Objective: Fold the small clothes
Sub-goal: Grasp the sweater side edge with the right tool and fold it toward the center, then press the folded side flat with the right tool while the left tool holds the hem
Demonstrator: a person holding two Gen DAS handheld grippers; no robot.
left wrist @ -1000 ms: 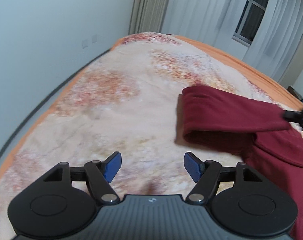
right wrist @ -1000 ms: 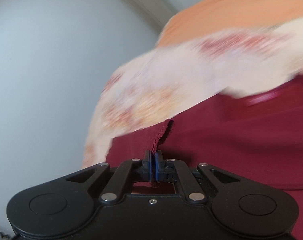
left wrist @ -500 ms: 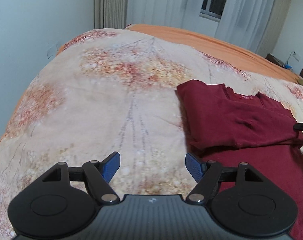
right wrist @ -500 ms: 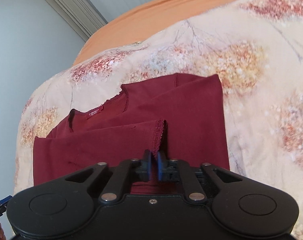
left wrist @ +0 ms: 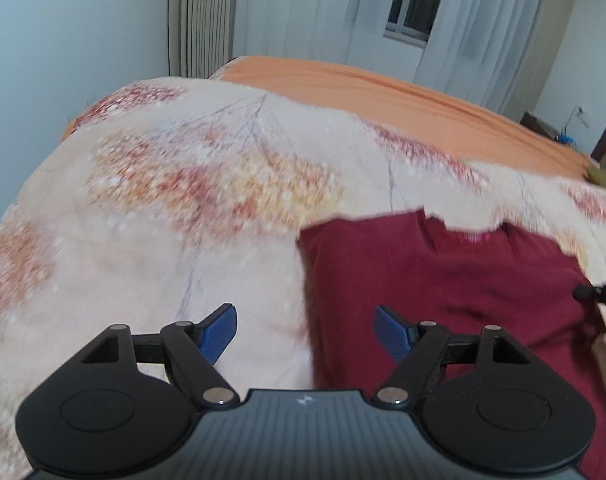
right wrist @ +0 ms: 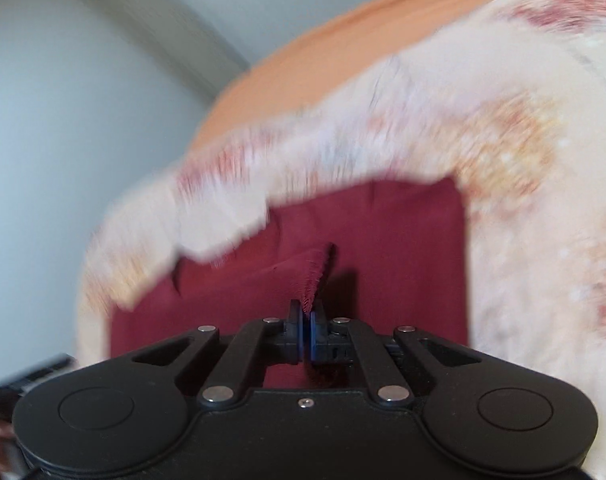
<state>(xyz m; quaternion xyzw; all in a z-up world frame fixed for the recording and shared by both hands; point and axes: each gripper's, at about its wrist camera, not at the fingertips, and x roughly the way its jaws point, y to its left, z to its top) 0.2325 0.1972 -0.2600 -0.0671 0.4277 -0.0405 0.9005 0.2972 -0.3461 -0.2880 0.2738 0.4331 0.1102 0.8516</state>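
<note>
Floral bedspread [left wrist: 183, 240], right claw [right wrist: 306, 330] pinching maroon shirt [right wrist: 383, 248]

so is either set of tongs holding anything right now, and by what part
The right tongs are shut on the dark red top, pinching its trimmed sleeve edge. The left tongs are open and hold nothing.

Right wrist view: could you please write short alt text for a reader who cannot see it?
The right claw is shut on a trimmed edge of a dark red shirt and holds that edge up above the rest of the garment. The shirt lies on a floral bedspread; the picture is blurred.
</note>
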